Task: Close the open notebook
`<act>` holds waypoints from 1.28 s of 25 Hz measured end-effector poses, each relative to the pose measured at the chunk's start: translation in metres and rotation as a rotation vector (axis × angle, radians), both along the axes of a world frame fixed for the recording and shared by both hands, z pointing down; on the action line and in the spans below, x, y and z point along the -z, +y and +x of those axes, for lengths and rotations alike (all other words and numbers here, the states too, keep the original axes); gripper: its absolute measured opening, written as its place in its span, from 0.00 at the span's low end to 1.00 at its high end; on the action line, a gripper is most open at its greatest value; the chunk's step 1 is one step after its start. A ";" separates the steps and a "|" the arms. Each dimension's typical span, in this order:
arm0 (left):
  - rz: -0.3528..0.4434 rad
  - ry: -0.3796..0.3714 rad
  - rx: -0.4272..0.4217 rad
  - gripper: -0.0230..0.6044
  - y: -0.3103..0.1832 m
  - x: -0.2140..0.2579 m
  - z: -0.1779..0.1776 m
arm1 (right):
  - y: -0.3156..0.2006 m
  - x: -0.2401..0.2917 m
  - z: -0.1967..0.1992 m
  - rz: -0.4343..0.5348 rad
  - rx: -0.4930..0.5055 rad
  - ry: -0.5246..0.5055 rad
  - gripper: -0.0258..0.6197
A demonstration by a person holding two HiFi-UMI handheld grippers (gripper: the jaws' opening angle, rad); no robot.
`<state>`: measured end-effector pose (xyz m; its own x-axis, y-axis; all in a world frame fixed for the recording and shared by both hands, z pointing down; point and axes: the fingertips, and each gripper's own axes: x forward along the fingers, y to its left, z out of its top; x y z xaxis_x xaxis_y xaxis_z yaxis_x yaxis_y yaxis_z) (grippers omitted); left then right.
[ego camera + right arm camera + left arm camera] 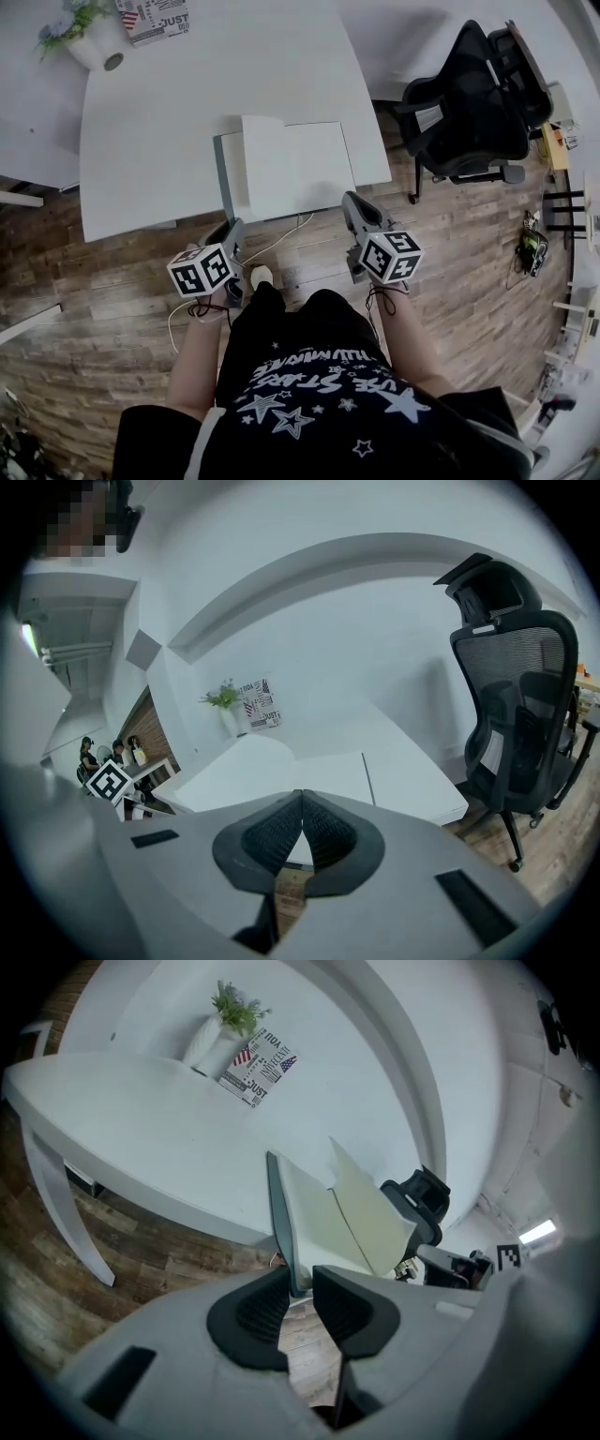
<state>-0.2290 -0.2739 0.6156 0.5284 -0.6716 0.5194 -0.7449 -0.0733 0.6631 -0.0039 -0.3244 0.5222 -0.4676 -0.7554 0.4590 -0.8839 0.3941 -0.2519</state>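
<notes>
Notebook: lying open at the table's near edge | left gripper: pinching the grey left cover at its near edge | right gripper: jaws pressed together, empty, by the table's near edge | handling: probably light; pages floppy; cover stiffer, best held at its free edge

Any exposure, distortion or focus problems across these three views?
Head view: even light, but the notebook pages nearly wash out against the white table. Left gripper view: strong fisheye bows the table edge, and the corners are dark. Right gripper view: same dark corners, and the office chair looks curved.
</notes>
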 end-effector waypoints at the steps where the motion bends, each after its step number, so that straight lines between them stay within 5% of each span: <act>1: 0.002 -0.013 -0.003 0.18 0.000 0.001 0.000 | -0.001 0.001 0.001 0.005 -0.003 -0.004 0.05; 32: 0.234 -0.447 0.044 0.12 -0.009 0.126 0.057 | -0.028 0.048 0.084 0.104 0.102 -0.140 0.05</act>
<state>-0.1722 -0.2833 0.4901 0.2571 -0.8139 0.5210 -0.9580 -0.1438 0.2482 0.0803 -0.3520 0.4739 -0.5980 -0.7409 0.3058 -0.7971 0.5100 -0.3232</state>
